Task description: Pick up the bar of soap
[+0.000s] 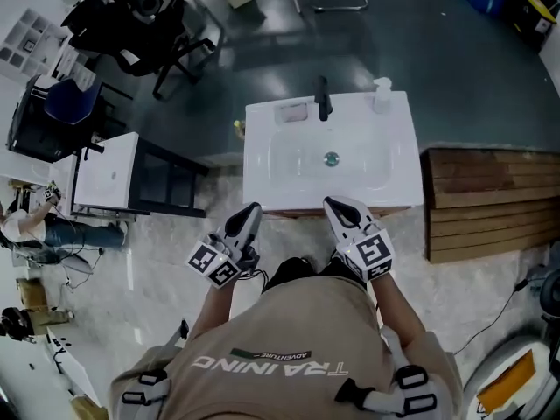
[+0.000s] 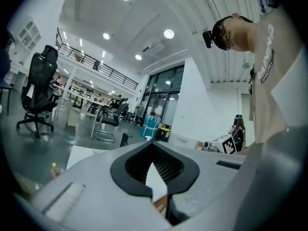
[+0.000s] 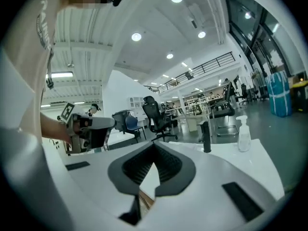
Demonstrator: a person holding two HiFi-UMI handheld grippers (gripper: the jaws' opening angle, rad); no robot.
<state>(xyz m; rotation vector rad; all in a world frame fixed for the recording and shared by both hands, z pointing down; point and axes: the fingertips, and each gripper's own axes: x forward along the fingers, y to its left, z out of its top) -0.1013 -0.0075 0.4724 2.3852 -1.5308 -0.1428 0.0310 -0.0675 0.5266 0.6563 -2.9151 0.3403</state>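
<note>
The pale bar of soap (image 1: 293, 112) lies on the back left corner of the white sink (image 1: 262, 169), left of the black faucet (image 1: 324, 100). My left gripper (image 1: 252, 212) hovers in front of the sink's near edge, jaws together, nothing between them. My right gripper (image 1: 334, 206) hangs beside it at the same edge, also shut and empty. In the left gripper view the gripper (image 2: 153, 146) points over the sink top and the soap is hidden behind the jaws. In the right gripper view the gripper (image 3: 155, 147) shows the faucet (image 3: 206, 136) beyond it.
A clear soap dispenser (image 1: 381, 94) stands at the sink's back right corner (image 3: 244, 134). A wooden slatted platform (image 1: 490, 204) lies right of the sink, a second white basin unit (image 1: 109, 171) to the left. Office chairs (image 1: 144, 24) stand further back.
</note>
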